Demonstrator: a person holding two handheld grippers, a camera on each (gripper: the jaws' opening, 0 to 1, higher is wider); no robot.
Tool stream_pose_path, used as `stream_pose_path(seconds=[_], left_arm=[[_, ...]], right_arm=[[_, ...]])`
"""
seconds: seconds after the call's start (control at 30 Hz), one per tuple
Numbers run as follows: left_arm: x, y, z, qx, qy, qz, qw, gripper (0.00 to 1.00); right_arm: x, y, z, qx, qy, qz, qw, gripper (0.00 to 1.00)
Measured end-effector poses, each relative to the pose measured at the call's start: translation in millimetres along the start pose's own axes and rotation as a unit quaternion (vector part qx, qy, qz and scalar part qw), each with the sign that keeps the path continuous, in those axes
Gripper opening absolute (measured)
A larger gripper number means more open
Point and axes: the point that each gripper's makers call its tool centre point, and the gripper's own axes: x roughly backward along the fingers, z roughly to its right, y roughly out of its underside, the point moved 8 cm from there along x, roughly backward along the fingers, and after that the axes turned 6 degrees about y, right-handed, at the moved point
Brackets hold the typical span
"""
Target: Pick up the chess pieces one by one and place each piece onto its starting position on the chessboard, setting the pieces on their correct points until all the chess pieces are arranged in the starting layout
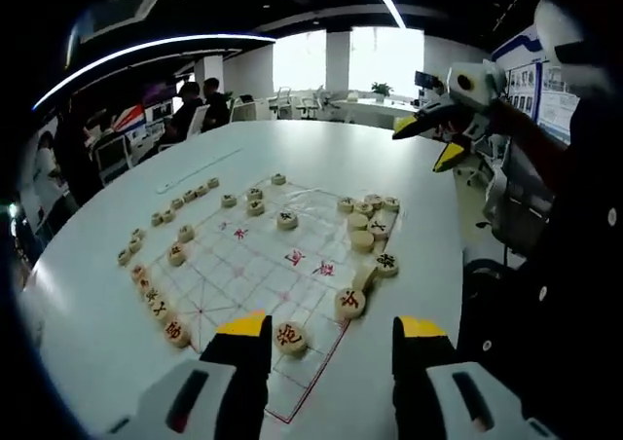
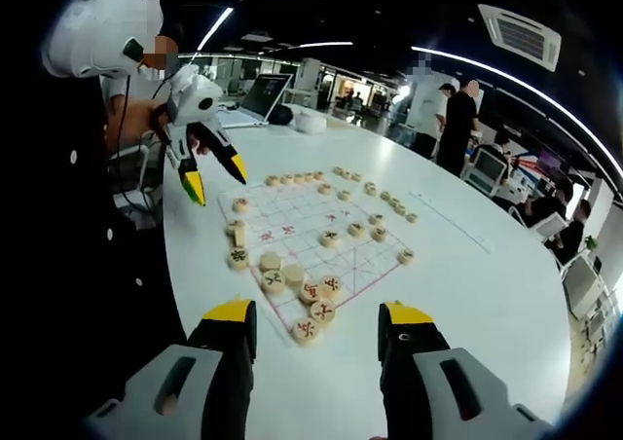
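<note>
A printed paper chessboard (image 1: pixel 255 265) lies on a white round table (image 1: pixel 389 167). Round wooden chess pieces stand in a row along its left edge (image 1: pixel 154 302) and another along its far side (image 1: pixel 185 201); a loose cluster (image 1: pixel 365 228) sits at the right. My left gripper (image 1: pixel 331 331) hangs open over the near edge, one piece (image 1: pixel 290 337) lying below, by its left jaw. My right gripper (image 1: pixel 426 140) is raised, open and empty. In the right gripper view the board (image 2: pixel 321 228) carries a near cluster (image 2: pixel 292 284); my right gripper (image 2: pixel 317 315) is open, and the left gripper (image 2: pixel 214 179) hovers open.
People stand and sit at desks beyond the table (image 2: pixel 438 119). A laptop (image 2: pixel 265 94) rests on the table's far side. The person's dark clothing (image 1: pixel 555 294) fills the side next to the table, with an office chair (image 1: pixel 506 201) behind. Bare tabletop (image 2: pixel 487 294) surrounds the board.
</note>
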Motion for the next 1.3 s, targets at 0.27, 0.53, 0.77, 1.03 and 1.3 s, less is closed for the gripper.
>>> stream_pose_path(seconds=[0.27, 0.53, 0.77, 1.03, 1.3], left_arm=[[-28, -9.1, 4.7, -0.018, 0.008, -0.048, 0.9987, 0.36], [-38, -8.8, 5.8, -0.009, 0.017, -0.069, 0.9975, 0.28], [-39, -6.1, 7.1, 0.003, 0.014, -0.074, 0.9971, 0.20], [-26, -11.9, 2.7, -0.006, 0.007, -0.059, 0.9982, 0.20], [-6, -16.6, -12.2, -0.003, -0.029, -0.052, 0.9983, 0.20]], right_arm=[[11, 10.9, 0, -0.011, 0.015, -0.001, 0.9998, 0.51], [15, 16.8, 2, -0.020, 0.020, 0.002, 0.9996, 0.51], [16, 18.8, 2, -0.021, 0.020, 0.005, 0.9996, 0.51], [17, 19.2, 2, -0.022, 0.021, 0.008, 0.9995, 0.51], [18, 18.3, 1, -0.022, 0.022, 0.011, 0.9995, 0.51]])
